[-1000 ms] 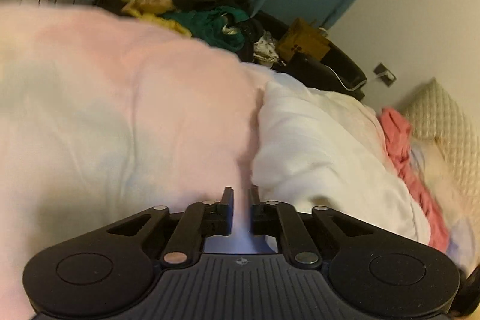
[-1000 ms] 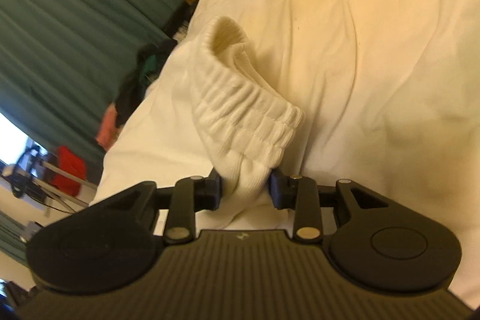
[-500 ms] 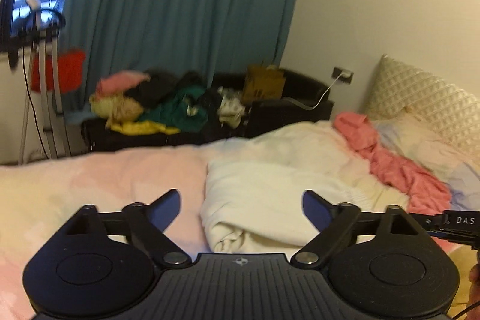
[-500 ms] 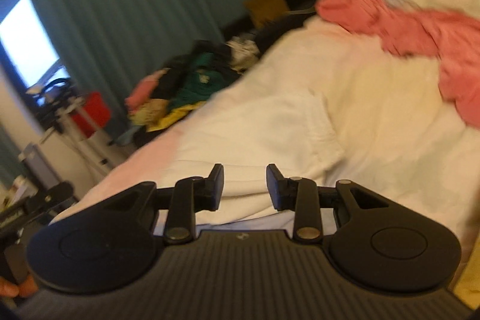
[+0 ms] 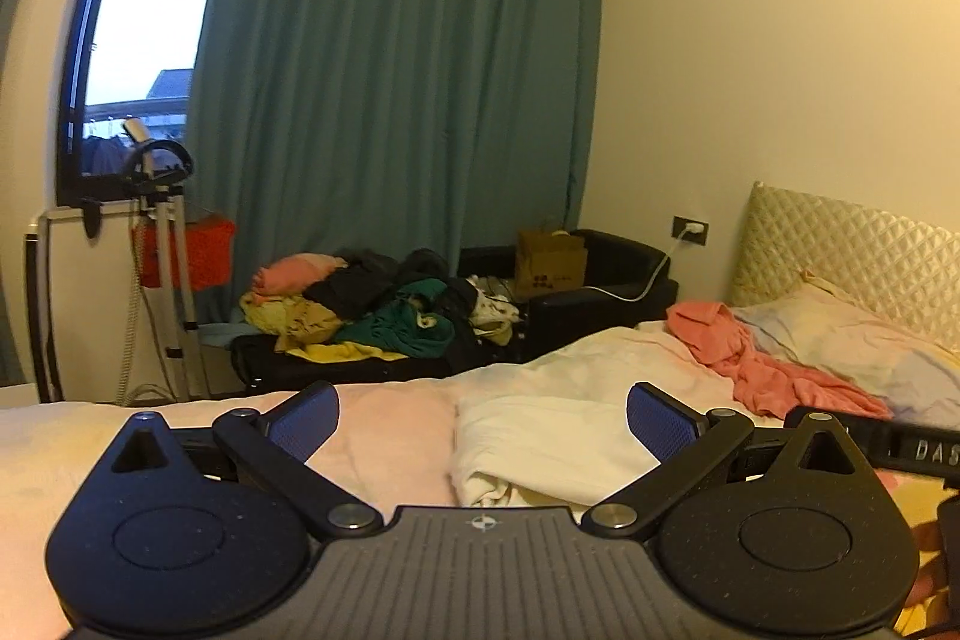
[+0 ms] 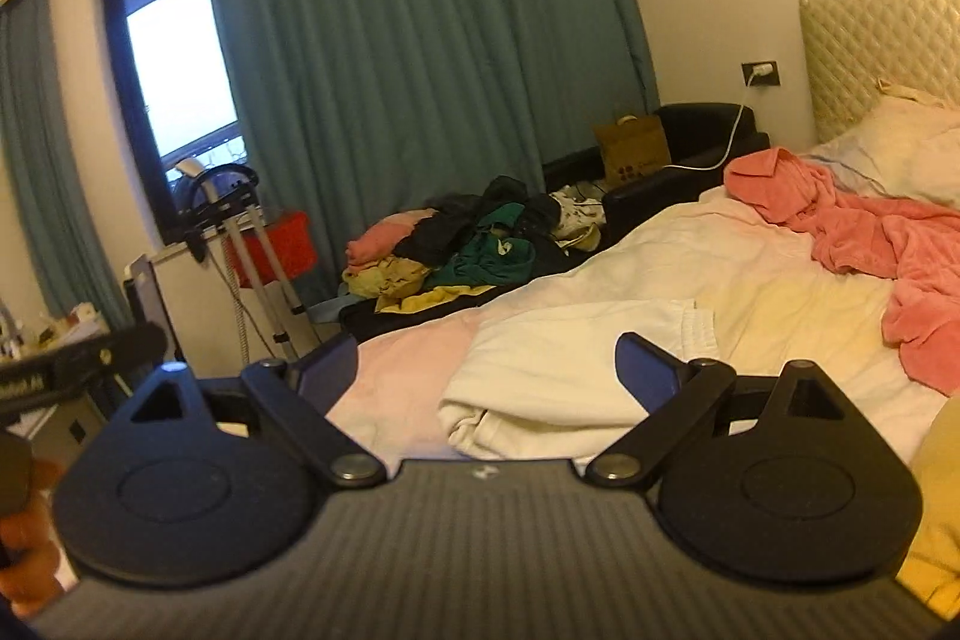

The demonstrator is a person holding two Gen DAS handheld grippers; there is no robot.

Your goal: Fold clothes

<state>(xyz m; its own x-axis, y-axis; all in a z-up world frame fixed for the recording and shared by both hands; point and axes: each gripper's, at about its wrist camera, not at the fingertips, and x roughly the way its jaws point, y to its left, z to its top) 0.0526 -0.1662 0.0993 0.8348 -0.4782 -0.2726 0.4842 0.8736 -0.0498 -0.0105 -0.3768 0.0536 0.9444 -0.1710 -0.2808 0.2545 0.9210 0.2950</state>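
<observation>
The left gripper (image 5: 483, 424) stands with its jaws spread wide and nothing between them; low in the centre of the left wrist frame, the white folded garment (image 5: 540, 436) lies on the bed (image 5: 390, 424) beyond the blue fingertips (image 5: 303, 421), framed in the gap but apart from both. The right gripper (image 6: 486, 370) is likewise spread wide and holds nothing; in the right wrist frame the same white garment (image 6: 576, 358) sits at lower centre, past the jaws and touching neither, its ribbed band toward the right.

By count: one white garment on the bed; one pink garment (image 6: 864, 232) crumpled at the right of the frame, well apart from the white one; one pillow (image 6: 900, 142) in the upper right, before one quilted headboard (image 6: 876, 46); one heap of mixed clothes (image 6: 462, 244) on a black sofa (image 6: 696, 142) at mid-frame; one brown paper bag (image 6: 633, 148) on that sofa; one teal curtain (image 6: 420, 40) over most of the window; one tripod stand (image 5: 162, 274) at the left; one red box (image 5: 207, 253) beside it; one wall socket (image 6: 761, 72) with a white cable plugged in.
</observation>
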